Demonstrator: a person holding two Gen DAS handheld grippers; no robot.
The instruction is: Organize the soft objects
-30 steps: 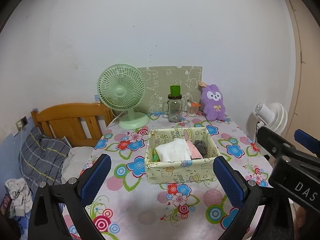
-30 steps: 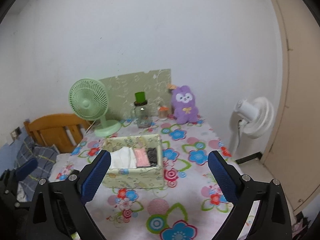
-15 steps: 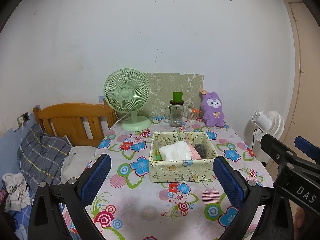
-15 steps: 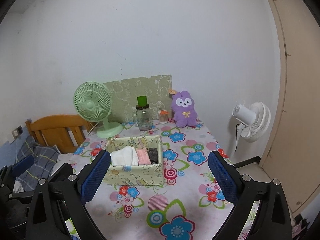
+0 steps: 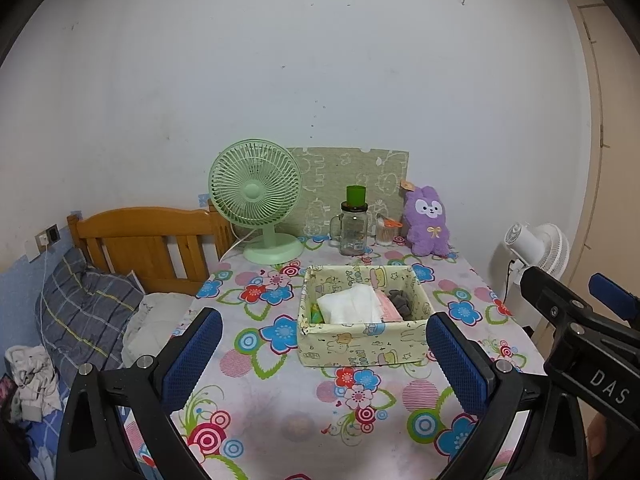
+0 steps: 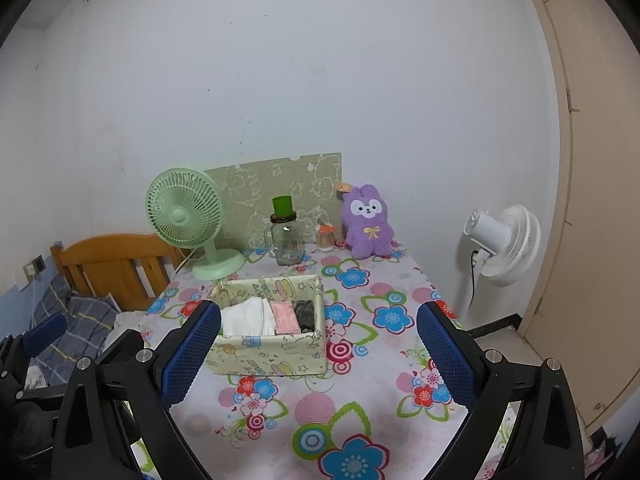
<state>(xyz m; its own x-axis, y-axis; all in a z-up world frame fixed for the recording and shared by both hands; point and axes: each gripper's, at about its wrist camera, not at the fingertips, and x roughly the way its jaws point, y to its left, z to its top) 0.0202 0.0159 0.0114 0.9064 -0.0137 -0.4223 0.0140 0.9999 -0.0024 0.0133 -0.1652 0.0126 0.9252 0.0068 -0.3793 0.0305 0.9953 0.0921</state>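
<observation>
**Mia:** Where are the soft things?

**Ben:** They lie in the cloth box (image 5: 362,342), straight ahead of the left gripper (image 5: 323,354) and a bit to the left of the right gripper (image 6: 318,354). Both grippers are wide apart and hold nothing. Neither one touches the box.

**Mia:** What is in the box?

**Ben:** A white folded cloth (image 5: 348,306), then a pink cloth (image 6: 285,317), then a dark gray bundle (image 6: 306,314). They sit side by side. There is something green (image 5: 314,314) at the far left end, but it is too hidden to tell what it is.

**Mia:** How will they feel?

**Ben:** Light and floppy, most likely. They will bend and droop, not break. A gripper should pinch a thick folded edge on top, so the whole piece comes up and does not fall open. The box looks soft too, so it may slide or sag if pushed.

**Mia:** What is under the box?

**Ben:** A table with a flowery cloth (image 6: 360,408). It looks thin and could bunch up.

**Mia:** And farther ahead of the grippers?

**Ben:** A green fan (image 5: 256,200), a glass jar (image 5: 354,228) and a purple bunny toy (image 5: 428,222) stand by the wall. A white fan (image 6: 504,244) is off to the right, and a wooden bed (image 5: 148,240) is to the left.
</observation>
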